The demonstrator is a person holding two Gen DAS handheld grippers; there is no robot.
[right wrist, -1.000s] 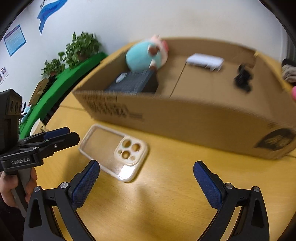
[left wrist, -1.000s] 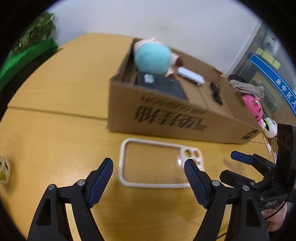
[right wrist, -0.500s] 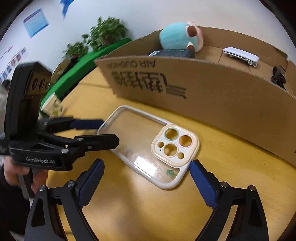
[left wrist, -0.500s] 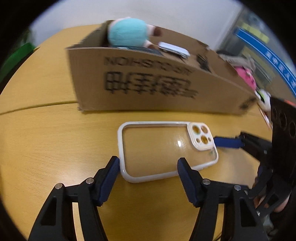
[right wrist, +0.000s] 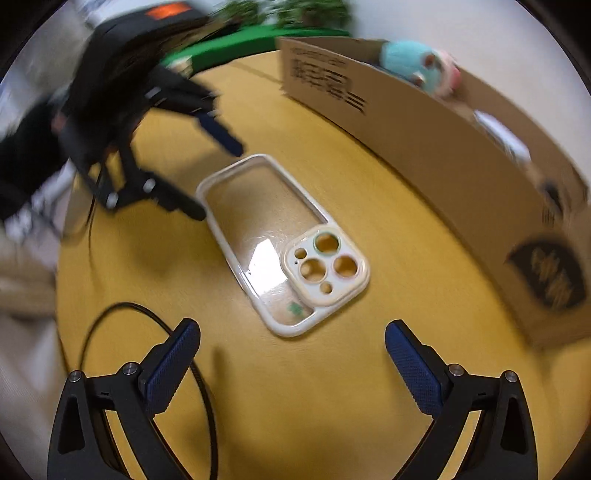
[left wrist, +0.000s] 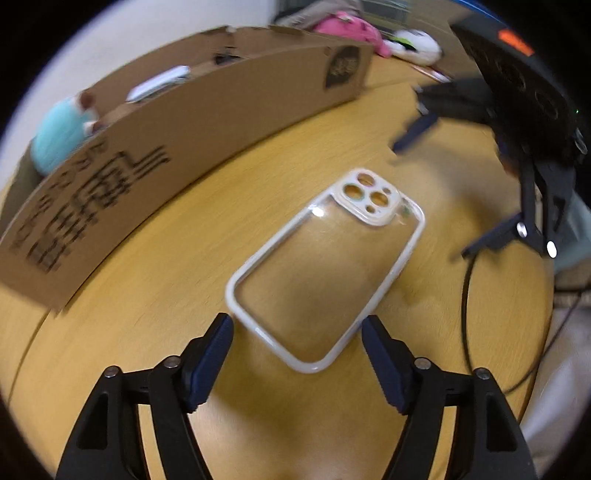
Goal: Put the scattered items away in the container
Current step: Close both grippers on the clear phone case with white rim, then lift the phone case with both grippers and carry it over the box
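Note:
A clear phone case (left wrist: pixel 325 273) with a white rim and cream camera block lies flat on the wooden table, in front of the cardboard box (left wrist: pixel 207 122). My left gripper (left wrist: pixel 297 328) points down over the case's plain end. Its jaws are opening, that end lies between the fingertips, and the pads do not touch it. My right gripper (right wrist: pixel 291 328) stands open just short of the camera end of the case (right wrist: pixel 280 236). Each gripper shows blurred in the other's view. The box (right wrist: pixel 443 155) holds a teal plush (right wrist: pixel 406 61) and a white item (right wrist: pixel 502 136).
Pink (left wrist: pixel 351 27) and white (left wrist: pixel 417 42) soft toys lie beyond the box's end. A black cable (right wrist: pixel 147 332) loops over the table near its front edge. Green plants (right wrist: pixel 277 14) stand behind the table. A person's light clothing shows at the picture's edge.
Both grippers rolled and came in over the case from opposite ends, so it now lies lengthwise between them. The left jaws narrowed, then widened again. The case has not moved.

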